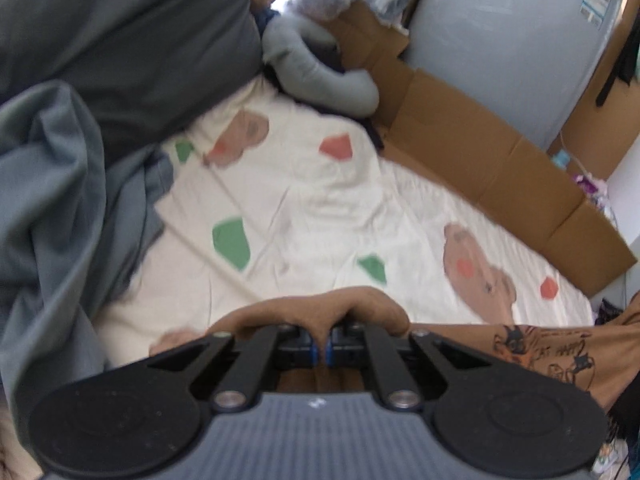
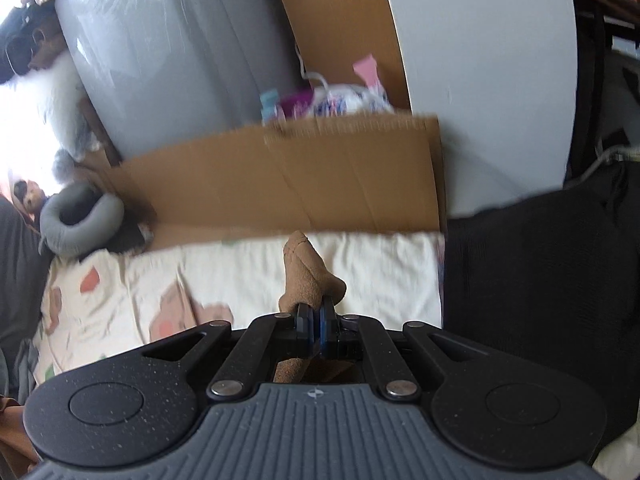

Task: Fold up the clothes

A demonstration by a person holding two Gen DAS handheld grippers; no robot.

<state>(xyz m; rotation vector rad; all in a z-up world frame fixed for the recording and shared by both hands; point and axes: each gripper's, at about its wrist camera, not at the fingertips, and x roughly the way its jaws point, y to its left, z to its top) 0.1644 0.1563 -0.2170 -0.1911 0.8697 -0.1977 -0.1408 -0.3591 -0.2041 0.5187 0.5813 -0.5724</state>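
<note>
Between the blue-padded fingers of the left gripper, a ridge of the brown garment is pinched tight; cloth bulges in a hump over both fingertips, consistent with a firm grip taken on an edge. From that hump the same brown cloth, bearing black cartoon line drawings, runs off to the right side of the left wrist view, which suggests it is stretched toward the other grip.

At the right gripper, the fingers are likewise pressed together on brown cloth, and a peak of it stands up above the tips while more passes down between the linkages. Holding two separate points in this way is judged to keep the piece spread and under tension, as a fold would require. Which two points of the garment are held (hem, shoulders or sleeves) cannot be settled; both views are motion-blurred and the body of the cloth lies mostly below frame.

Beneath both grips lies a cream bedsheet printed with bears and coloured patches, serving as the work surface. Outward, a grey-blue quilt is heaped to the left, a grey neck pillow sits at the far end, flattened cardboard lines the far edge, and a black cloth lies to the right.
</note>
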